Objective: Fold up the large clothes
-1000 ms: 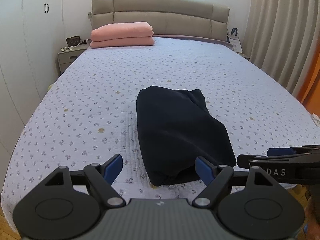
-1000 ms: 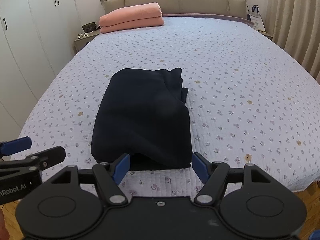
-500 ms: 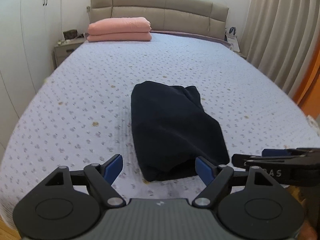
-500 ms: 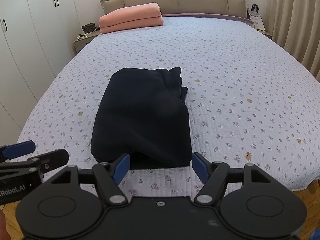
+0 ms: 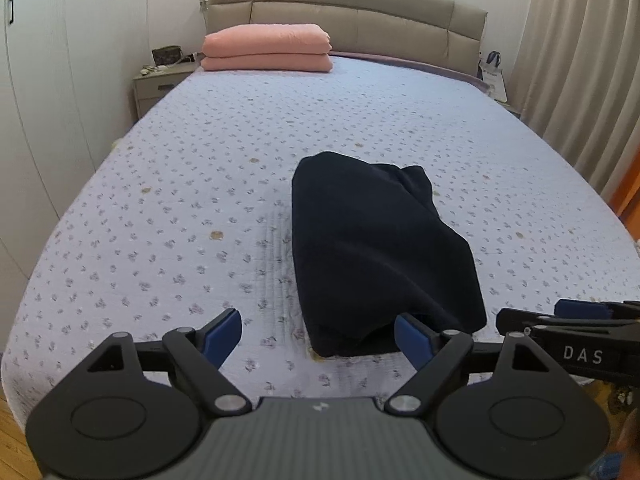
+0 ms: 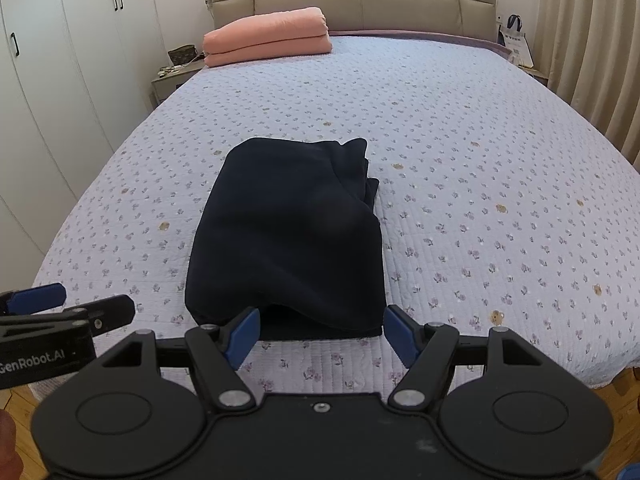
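Note:
A dark navy garment (image 5: 372, 240) lies folded into a thick rectangle on the bed's flowered quilt (image 5: 180, 208), near the foot edge; it also shows in the right wrist view (image 6: 292, 236). My left gripper (image 5: 318, 334) is open and empty, just short of the garment's near edge and a little to its left. My right gripper (image 6: 320, 338) is open and empty, centred in front of the garment's near edge. Each gripper shows from the side in the other's view: the right one (image 5: 560, 316), the left one (image 6: 60, 304).
Folded pink bedding (image 5: 266, 52) lies at the head of the bed by the beige headboard (image 5: 352, 12). A nightstand (image 5: 160, 84) and white wardrobes (image 6: 60, 80) stand left, curtains (image 5: 580, 60) right. Wooden floor (image 6: 620, 404) lies below the bed's foot edge.
The left gripper has swung and tilted, so the garment sits further right and higher in its view. The right gripper has hardly moved. Both stay open; the garment has not moved.

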Demonstrator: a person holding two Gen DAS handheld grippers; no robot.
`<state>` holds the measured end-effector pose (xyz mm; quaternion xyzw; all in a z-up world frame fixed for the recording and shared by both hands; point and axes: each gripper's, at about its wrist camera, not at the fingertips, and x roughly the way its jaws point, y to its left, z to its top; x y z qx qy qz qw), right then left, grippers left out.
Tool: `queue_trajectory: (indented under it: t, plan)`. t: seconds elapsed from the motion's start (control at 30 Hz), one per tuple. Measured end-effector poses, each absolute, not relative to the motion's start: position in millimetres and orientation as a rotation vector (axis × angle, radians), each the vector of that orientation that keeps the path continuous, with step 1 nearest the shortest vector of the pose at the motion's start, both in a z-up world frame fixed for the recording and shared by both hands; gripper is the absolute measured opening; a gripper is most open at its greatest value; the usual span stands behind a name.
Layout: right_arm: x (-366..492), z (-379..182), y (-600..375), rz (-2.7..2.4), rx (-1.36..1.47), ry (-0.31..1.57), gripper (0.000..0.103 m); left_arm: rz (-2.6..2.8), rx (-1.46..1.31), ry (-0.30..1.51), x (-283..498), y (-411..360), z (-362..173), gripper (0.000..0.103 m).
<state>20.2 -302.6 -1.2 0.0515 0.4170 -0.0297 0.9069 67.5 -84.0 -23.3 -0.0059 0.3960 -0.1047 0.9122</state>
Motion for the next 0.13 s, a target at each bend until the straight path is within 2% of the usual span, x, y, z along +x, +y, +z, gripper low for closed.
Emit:
queue_trajectory:
  t: [0.13]
  plan:
    - [18.5, 2.4, -305.2, -0.063, 0.109, 0.843, 0.082, -0.196, 0.01, 0.788, 66.1, -82.3, -21.6, 0.086]
